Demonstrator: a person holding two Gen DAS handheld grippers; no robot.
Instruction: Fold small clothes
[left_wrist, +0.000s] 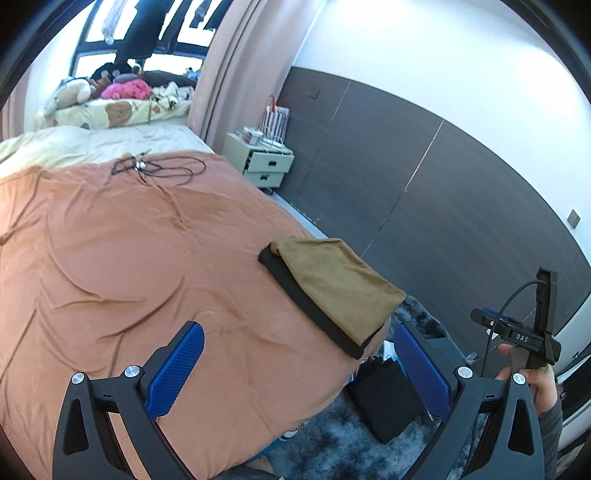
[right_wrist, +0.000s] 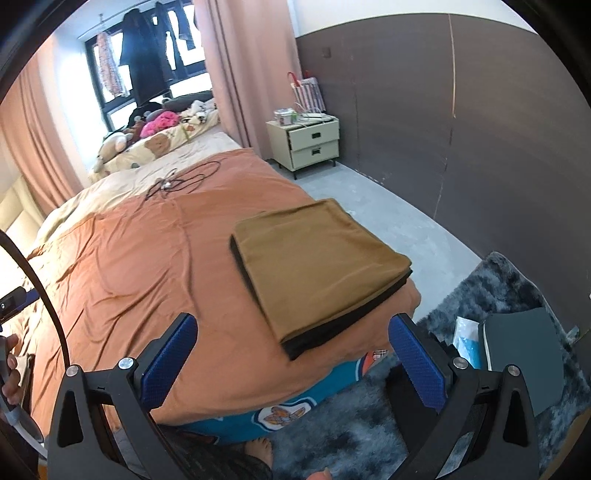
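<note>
A folded brown cloth lies on top of a folded black one at the near right corner of the bed with the orange cover. My right gripper hangs just before this stack, open wide, nothing between its blue pads. In the left wrist view the same stack lies ahead and to the right. My left gripper is open and empty above the orange cover. The right hand's device shows at the right edge.
A tangle of black cable lies far up the bed, with pillows and soft toys beyond. A cream nightstand stands by the dark wall. On the blue shaggy rug beside the bed lie dark folded items.
</note>
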